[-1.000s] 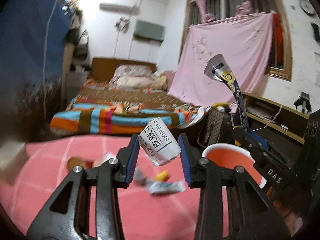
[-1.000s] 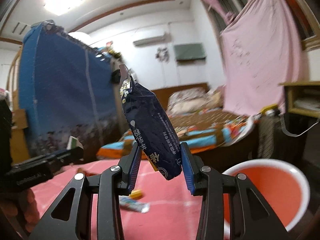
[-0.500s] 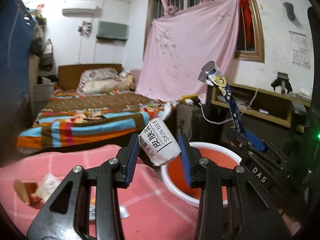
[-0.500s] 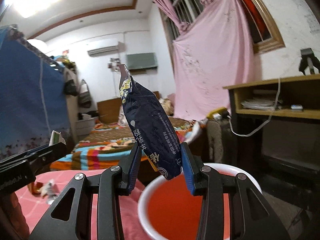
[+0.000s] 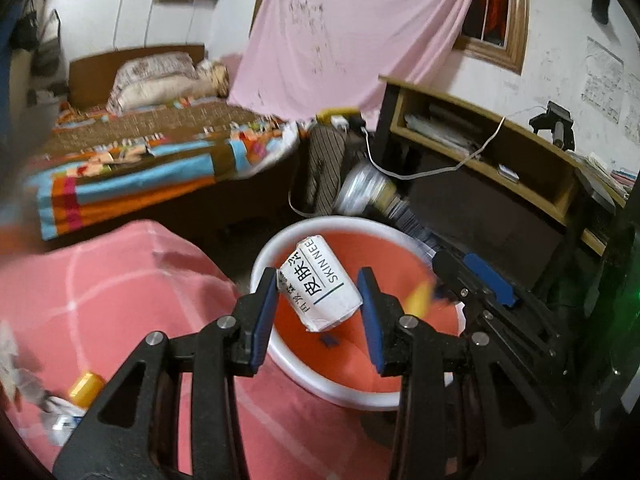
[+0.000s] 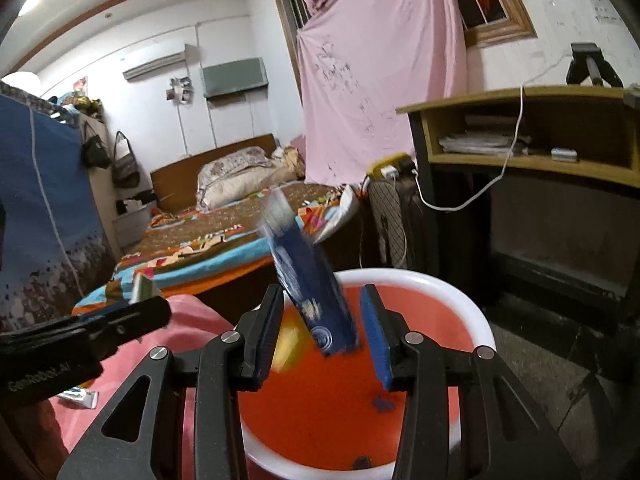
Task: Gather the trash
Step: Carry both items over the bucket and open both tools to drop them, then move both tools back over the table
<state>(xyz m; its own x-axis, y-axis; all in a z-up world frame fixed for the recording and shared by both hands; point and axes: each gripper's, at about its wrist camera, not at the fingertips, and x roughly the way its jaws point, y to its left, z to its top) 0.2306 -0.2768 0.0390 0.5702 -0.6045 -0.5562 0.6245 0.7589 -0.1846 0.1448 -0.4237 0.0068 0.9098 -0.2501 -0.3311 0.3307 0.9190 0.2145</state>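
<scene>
My left gripper point(image 5: 318, 312) is open over the white-rimmed red basin point(image 5: 436, 398); a white crumpled packet with black print point(image 5: 320, 286) sits loose between its blue pads, touching neither. My right gripper point(image 6: 322, 334) is open too, above the same basin point(image 6: 476, 320); the dark blue snack bag point(image 6: 310, 284) is blurred and tilted between its pads, falling toward the basin. The right gripper also shows in the left wrist view point(image 5: 486, 286), beside the basin.
The basin stands at the edge of a pink checked cloth point(image 5: 100, 292) with more scraps point(image 5: 82, 386) at its left. A striped bed point(image 5: 140, 160) lies behind, a wooden desk point(image 5: 500, 152) and cable at right.
Both grippers swung right and tilted down over the basin. Both jaws have widened, letting go of the white packet and the blue bag, which is dropping.
</scene>
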